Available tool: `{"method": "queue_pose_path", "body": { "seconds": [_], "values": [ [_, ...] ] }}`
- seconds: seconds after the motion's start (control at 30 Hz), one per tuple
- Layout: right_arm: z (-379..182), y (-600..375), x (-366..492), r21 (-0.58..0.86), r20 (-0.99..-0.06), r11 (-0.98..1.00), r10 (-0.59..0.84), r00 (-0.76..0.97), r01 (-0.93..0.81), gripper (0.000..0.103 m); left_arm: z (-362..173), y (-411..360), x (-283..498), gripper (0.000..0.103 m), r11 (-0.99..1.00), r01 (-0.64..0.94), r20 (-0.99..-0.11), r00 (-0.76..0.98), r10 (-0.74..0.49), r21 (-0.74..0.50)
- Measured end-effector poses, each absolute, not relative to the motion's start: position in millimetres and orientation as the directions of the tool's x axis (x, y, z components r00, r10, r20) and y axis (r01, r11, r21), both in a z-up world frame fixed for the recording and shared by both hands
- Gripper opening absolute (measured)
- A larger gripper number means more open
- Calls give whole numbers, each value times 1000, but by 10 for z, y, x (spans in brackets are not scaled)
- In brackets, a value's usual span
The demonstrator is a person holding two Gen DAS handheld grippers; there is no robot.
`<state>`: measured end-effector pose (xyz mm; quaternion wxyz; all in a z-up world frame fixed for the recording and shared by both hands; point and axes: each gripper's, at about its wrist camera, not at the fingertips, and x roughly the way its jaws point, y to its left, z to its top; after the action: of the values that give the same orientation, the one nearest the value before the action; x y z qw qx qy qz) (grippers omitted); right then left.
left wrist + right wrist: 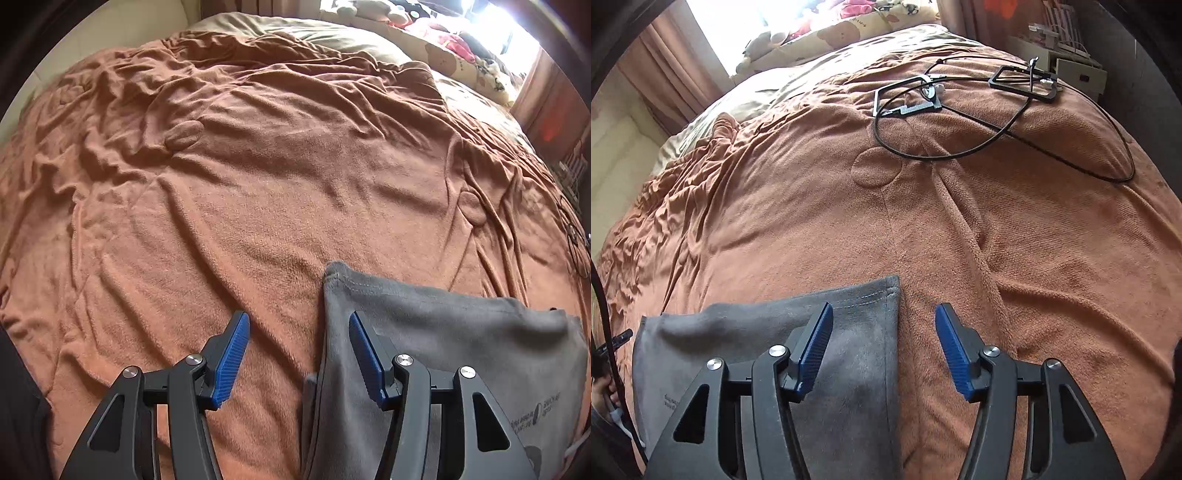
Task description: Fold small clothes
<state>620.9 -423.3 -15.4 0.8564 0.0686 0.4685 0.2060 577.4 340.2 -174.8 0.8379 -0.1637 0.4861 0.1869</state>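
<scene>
A small grey garment [461, 332] lies flat on the brown blanket [258, 184], with small print near one corner. My left gripper [299, 354] hovers open over its left edge: the right blue pad [365, 358] is above the grey cloth and the left pad [232, 354] above bare blanket. In the right wrist view the garment [738, 332] fills the lower left. My right gripper [884, 347] stands open over its right edge, left pad [816, 347] above the cloth and right pad [955, 354] above the blanket [1034, 258]. Neither gripper pinches the cloth.
The wrinkled blanket covers a wide bed. Black cables [997, 147] and two black frames [908, 99] lie on its far right part. Pillows and soft toys [461, 55] sit by the bright window at the head. A small shelf unit [1075, 66] stands beyond the bed.
</scene>
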Motion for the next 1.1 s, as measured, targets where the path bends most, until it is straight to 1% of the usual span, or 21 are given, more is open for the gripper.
{"method": "queue_pose_path", "body": {
  "seconds": [0.17,0.27,0.37,0.47,0.57,0.6,0.7,0.8,0.9,1.0,1.03,1.07,1.1],
  "values": [
    [-31,-4220,5877,267,-768,893,424,480,-362,56,-1708,3259,5583,58,898,-420,-882,463,90,-129],
    [-29,-4233,5696,238,-782,882,422,459,-407,56,-1754,3144,5475,58,915,-387,-894,442,73,-116],
    [-97,-4237,5597,188,-809,884,386,443,-427,56,-1857,3041,5384,58,927,-369,-912,401,91,-69],
    [-247,-4234,5599,139,-846,894,330,418,-425,56,-1998,2997,5338,58,931,-364,-933,330,140,11],
    [-386,-4266,5620,68,-879,911,248,408,-406,56,-2027,3022,5254,60,930,-367,-934,323,152,25],
    [-391,-4280,5615,62,-879,912,242,411,-405,56,-2015,3037,5231,60,928,-373,-933,323,156,26],
    [-325,-4363,5566,71,-872,918,247,423,-390,56,-1953,3069,5142,60,922,-386,-930,322,175,40],
    [-244,-4410,5467,80,-865,918,258,431,-389,56,-1868,3073,5010,60,917,-399,-929,330,169,25],
    [-130,-4467,5317,122,-848,907,306,433,-403,56,-1740,3050,4874,60,912,-409,-923,339,184,31],
    [-20,-4554,5192,154,-836,899,340,430,-410,56,-1612,3024,4729,60,907,-420,-914,366,173,3],
    [5,-4577,5139,166,-834,896,351,425,-413,57,-1578,3018,4681,60,905,-424,-912,375,164,-12],
    [29,-4599,5079,178,-833,892,362,419,-417,63,-1548,3006,4631,60,904,-427,-910,385,152,-29],
    [43,-4625,5041,185,-832,889,368,416,-418,72,-1518,2990,4574,62,903,-427,-907,398,139,-49]
  ]
}}
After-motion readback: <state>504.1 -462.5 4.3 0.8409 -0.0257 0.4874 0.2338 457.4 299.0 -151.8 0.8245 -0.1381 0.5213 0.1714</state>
